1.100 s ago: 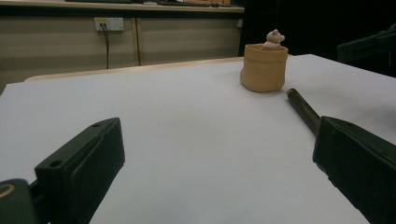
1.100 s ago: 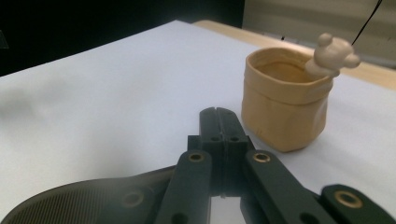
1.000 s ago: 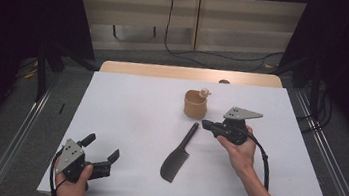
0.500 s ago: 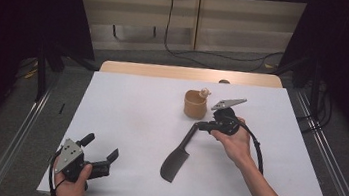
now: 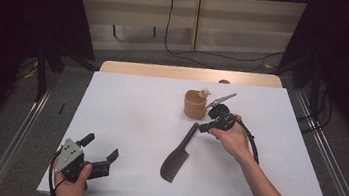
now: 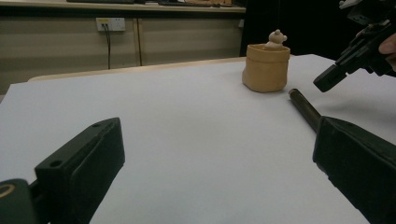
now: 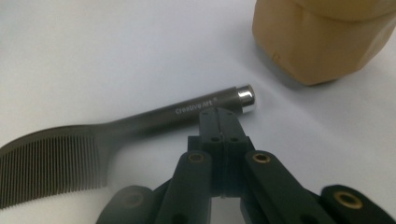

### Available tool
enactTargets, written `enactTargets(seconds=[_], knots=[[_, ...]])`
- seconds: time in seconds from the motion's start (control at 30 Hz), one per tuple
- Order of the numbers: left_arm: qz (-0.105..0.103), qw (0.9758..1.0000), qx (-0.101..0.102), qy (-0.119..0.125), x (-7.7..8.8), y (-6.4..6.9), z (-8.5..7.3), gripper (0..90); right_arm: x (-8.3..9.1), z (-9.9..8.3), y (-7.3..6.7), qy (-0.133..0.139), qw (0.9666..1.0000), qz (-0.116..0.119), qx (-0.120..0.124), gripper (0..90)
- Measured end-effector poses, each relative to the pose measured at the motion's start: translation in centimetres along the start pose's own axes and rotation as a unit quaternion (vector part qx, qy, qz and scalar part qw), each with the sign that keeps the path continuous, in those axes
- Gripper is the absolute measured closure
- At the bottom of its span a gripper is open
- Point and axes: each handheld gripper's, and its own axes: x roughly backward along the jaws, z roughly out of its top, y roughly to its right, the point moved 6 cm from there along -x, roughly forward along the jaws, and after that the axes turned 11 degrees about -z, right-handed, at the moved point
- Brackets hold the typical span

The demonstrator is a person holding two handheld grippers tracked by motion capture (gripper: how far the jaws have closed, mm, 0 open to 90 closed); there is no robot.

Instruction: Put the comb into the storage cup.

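Observation:
A dark comb (image 5: 178, 151) with a long round handle (image 7: 187, 112) lies in the middle of the white table (image 5: 125, 117). My right gripper (image 5: 203, 128) is shut with nothing between its jaws. In the right gripper view its closed tip (image 7: 219, 114) sits right at the handle's metal-capped end; whether it touches I cannot tell. Just beyond stands a tan cup (image 5: 195, 105) with a small bear figure (image 6: 276, 37) on its rim. My left gripper (image 5: 101, 147) rests open at the table's near left corner, facing the cup (image 6: 266, 67) and the comb handle (image 6: 303, 105).
A wooden table edge (image 5: 190, 73) shows behind the white sheet. Metal rails (image 5: 17, 134) run along both sides on the floor. Cables lie on the floor at the back. The cup stands close to the right of my right hand's gripper body.
My right gripper has moved left and tipped downward, bringing its closed tip to the end of the comb's handle. The left gripper has stayed where it was.

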Motion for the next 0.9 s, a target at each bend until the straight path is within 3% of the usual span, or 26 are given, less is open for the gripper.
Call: enactTargets(seconds=[0.27, 0.4, 0.67, 0.9], knots=[[0.0, 1.0, -0.001, -0.002, 0.0, 0.0, 0.0, 2.4, -1.3, -0.2, 0.6, -0.027, 0.9995, -0.017, -0.005, 90.0], [-0.001, 1.0, -0.001, -0.003, 0.0, 0.0, -0.1, 2.4, -1.5, 0.1, 0.6, -0.019, 0.9997, -0.012, -0.007, 90.0], [-0.002, 1.0, -0.003, -0.003, 0.0, 0.1, 0.0, 2.4, -2.2, 0.5, 0.6, -0.034, 0.9991, -0.026, 0.002, 90.0], [-0.002, 1.0, -0.001, -0.001, 0.1, 0.0, 0.0, 2.4, -2.8, 0.6, 0.3, -0.037, 0.999, -0.025, 0.009, 90.0]])
